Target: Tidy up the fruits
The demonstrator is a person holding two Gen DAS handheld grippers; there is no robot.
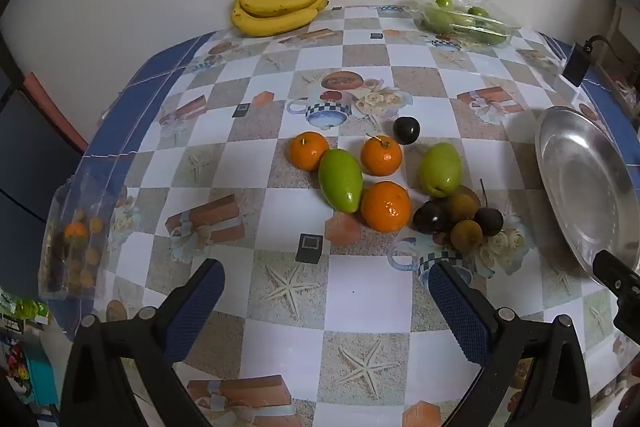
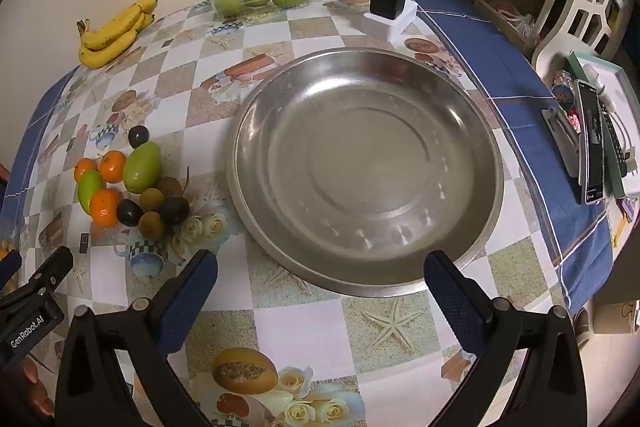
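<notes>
Loose fruit sits in one tight cluster mid-table on the checkered, picture-printed vinyl tablecloth [image 1: 352, 307]. Three round orange tangerines [image 1: 386, 206], two smooth green oval mangoes [image 1: 340, 180], and a knot of small dark plums and brownish round fruits [image 1: 460, 217], some on a thin stem. One dark plum [image 1: 406, 130] lies a little apart, behind the rest.

The wide shallow steel dish [image 2: 240, 131] stands just to the right of the cluster, nothing in it. I judge it the likely destination; no fruit moved yet.

My left gripper [image 1: 326, 311] hangs near the cluster, jaws spread wide, holding nothing. My right gripper [image 2: 320, 303] hangs over the dish's near rim, also spread wide and holding nothing.

Risks as I see them:
- Fruits touch each other; closing on one may shove a neighbour and set it rolling on the slick cloth.
- The nearest tangerine leans against a mango; lifting either could tip the other.
- The stemmed small fruits may come up as a bunch, or shed one.
- Round fruit dropped into the dish may roll or bounce off the low rim.

Further out: a yellow banana bunch [image 1: 276, 9] by the wall, a clear plastic tray of green fruit [image 1: 464, 17], a black charger on a white block [image 2: 390, 1].
</notes>
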